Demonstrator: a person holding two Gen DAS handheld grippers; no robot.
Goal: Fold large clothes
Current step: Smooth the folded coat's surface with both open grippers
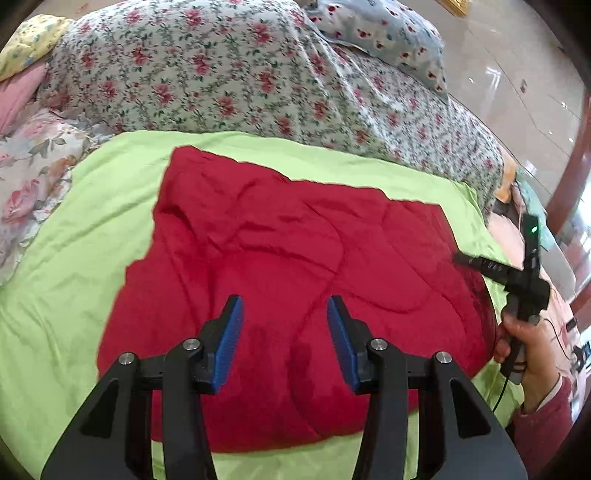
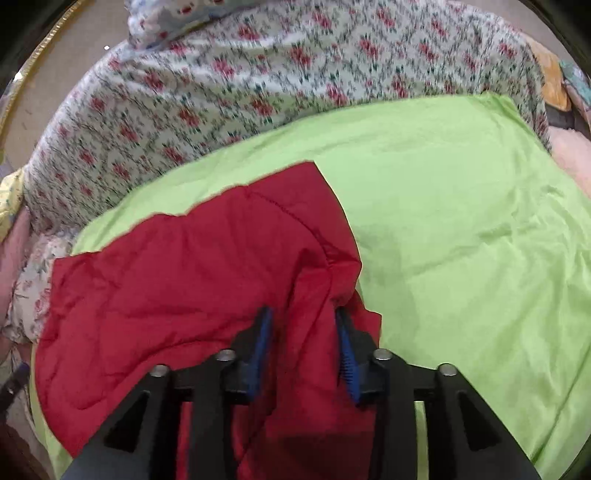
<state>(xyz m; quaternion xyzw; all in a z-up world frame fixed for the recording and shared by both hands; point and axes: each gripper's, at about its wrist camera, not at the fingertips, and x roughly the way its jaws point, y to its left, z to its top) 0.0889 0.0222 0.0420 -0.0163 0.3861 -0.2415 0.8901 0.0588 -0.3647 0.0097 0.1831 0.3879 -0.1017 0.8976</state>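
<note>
Right tool [image 2: 304, 347] first: its blue pads [image 2: 263, 343] are clamped on a bunched fold of the red jacket [image 2: 177, 280], fabric pinched up between them at the jacket's right edge; from the other camera that same tool [image 1: 480, 264] shows at the jacket's right side, gripped in a bare hand [image 1: 524, 350] with a dark red sleeve at the wrist; left tool [image 1: 284, 325] hangs over the near middle of the jacket [image 1: 277, 240], pads [image 1: 232, 332] spread well apart and nothing between them; the jacket, quilted and creased, lies spread on a lime green sheet [image 1: 55, 295] covering the bed; beyond the sheet sits a heap of rose-print bedding [image 1: 203, 66], a blue flowered pillow [image 1: 388, 33] past it, a yellow cushion [image 1: 29, 44] at far left; glossy floor [image 1: 517, 92] to the right.
</note>
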